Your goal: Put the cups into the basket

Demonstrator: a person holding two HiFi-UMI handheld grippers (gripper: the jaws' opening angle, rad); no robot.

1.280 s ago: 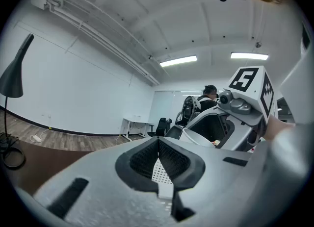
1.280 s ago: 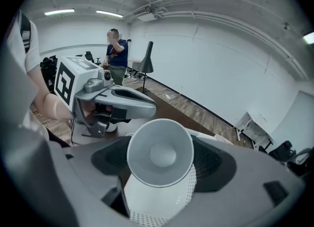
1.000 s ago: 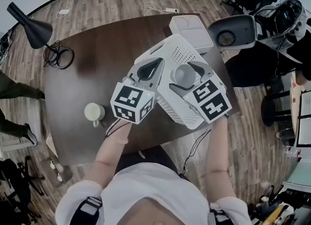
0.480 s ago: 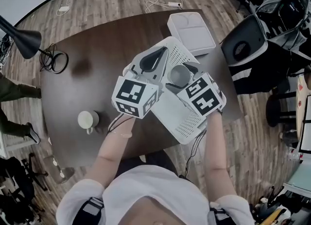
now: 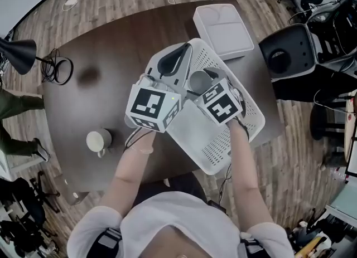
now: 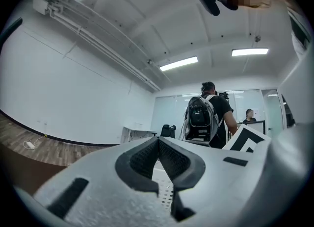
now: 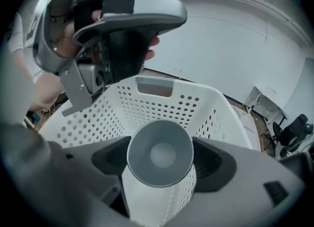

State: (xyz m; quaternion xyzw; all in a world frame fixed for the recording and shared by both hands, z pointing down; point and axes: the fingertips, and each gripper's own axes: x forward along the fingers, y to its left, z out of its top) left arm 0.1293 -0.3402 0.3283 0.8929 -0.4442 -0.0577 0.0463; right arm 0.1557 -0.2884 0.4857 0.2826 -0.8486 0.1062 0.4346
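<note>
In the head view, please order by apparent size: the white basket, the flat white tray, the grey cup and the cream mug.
1. white basket
2. flat white tray
3. grey cup and cream mug: they look alike. The cup, held in the right claw, is nearer the camera, so I do not rank them.

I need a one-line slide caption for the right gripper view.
Right gripper holds a grey round cup over the white perforated plastic basket.

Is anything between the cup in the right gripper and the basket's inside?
Nothing visible. The right gripper holds the cup over the open basket, whose inside shows no objects. The left gripper hangs by the far rim, beside the cup, not under it.
</note>
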